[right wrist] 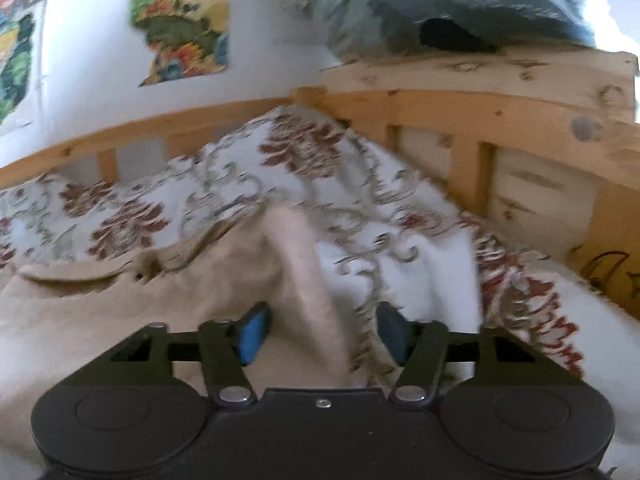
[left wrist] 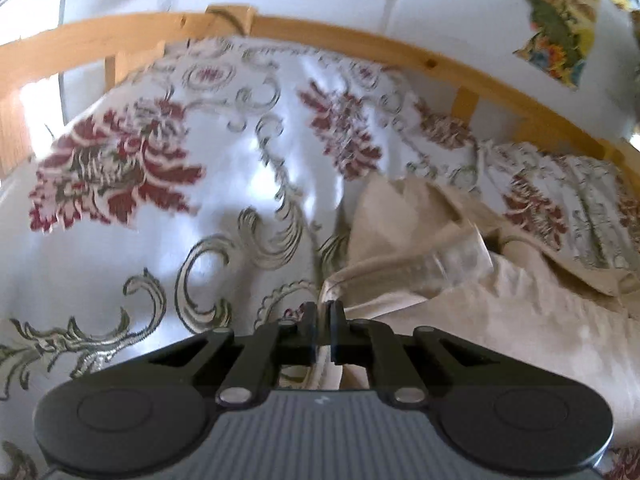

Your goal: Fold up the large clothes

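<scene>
A large beige garment point(left wrist: 500, 320) lies spread on a bed with a white bedspread point(left wrist: 160, 208) printed with red flowers and grey scrolls. My left gripper point(left wrist: 323, 312) is shut on a folded edge of the garment, which bunches up just past the fingertips. In the right wrist view the garment point(right wrist: 100, 320) fills the lower left. My right gripper point(right wrist: 320, 328) is open, its blue-padded fingers point(right wrist: 252, 336) astride a raised ridge of beige cloth and bedspread. The image is motion-blurred.
A wooden bed rail point(left wrist: 360, 46) curves along the far side, with a white wall and colourful pictures point(left wrist: 560, 28) behind. A wooden headboard point(right wrist: 500, 120) stands at the right, with a dark blue bundle point(right wrist: 460, 8) on top of it.
</scene>
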The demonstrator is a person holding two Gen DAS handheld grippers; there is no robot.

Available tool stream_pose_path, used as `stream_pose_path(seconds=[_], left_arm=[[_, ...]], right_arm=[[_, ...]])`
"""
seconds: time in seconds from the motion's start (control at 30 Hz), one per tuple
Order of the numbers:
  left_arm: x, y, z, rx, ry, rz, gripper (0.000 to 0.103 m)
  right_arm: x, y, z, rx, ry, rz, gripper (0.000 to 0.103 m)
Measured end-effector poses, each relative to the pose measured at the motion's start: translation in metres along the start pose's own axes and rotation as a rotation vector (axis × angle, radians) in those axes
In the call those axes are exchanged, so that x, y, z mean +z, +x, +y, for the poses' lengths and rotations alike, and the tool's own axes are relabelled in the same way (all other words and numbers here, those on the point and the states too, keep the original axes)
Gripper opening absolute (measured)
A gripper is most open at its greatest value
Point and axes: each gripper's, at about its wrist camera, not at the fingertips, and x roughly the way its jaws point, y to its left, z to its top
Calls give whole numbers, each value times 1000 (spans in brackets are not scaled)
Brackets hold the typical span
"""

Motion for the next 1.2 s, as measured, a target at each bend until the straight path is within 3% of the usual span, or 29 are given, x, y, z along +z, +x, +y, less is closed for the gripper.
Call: stream_pose_path(seconds=[0.1, 0.17, 0.27, 0.3, 0.43, 0.47, 0.57, 0.63, 0.67, 0.73, 0.77, 0.83, 0.87, 0.9, 0.97, 1.03, 1.1, 1.17, 1.2], left_arm=[[5, 11, 9, -40, -61, 65, 5], [8, 8, 20, -101, -101, 54, 7], [6, 1, 24, -119, -60, 36, 12], [4, -2, 25, -128, -53, 28, 17], [-10, -16, 29, -180, -61, -9, 59], [-14, -18, 30, -185, -58, -13, 61], [-24, -13, 30, -171, -46, 10, 58], [-30, -10, 30, -169, -42, 34, 33], [-33, -10, 32, -179, -44, 35, 26], [-36, -9, 34, -165, -37, 33, 13], [-36, -9, 36, -167, -39, 36, 12], [-34, -12, 38, -172, -59, 23, 8], [-32, -15, 37, -172, -56, 3, 7], [-30, -19, 36, -176, -54, -21, 7], [-19, -33, 37, -221, -107, -85, 7], [-4, -50, 36, -275, -154, -156, 7], [4, -62, 27, -280, -119, -202, 6], [1, -59, 22, -235, -65, -183, 6], [-4, -52, 27, -218, -87, -148, 6]], right_arm=[[-4, 11, -6, -28, 13, 28, 57], [-7, 15, -5, -37, 2, 43, 57], [-9, 16, 0, -50, -32, 51, 57], [-10, 15, 2, -54, -37, 53, 59], [-15, 17, 8, -66, -65, 74, 79], [-16, 18, 10, -69, -79, 75, 84], [-20, 16, 15, -69, -99, 80, 92], [-20, 10, 13, -66, -66, 97, 92], [-21, 4, 10, -65, -30, 106, 92], [-21, -6, 2, -54, 88, 125, 89], [-21, -8, -3, -26, 158, 147, 85], [-25, -7, -7, 11, 241, 189, 66], [-27, -5, -6, 16, 253, 209, 47], [-30, -3, -5, 16, 264, 217, 42], [-34, 0, -6, 8, 299, 196, 38], [-34, 2, -9, -2, 327, 176, 27], [-33, -2, -10, 4, 338, 148, 15], [-32, -6, -10, 2, 318, 123, 13], [-32, -4, -9, 6, 308, 124, 13]])
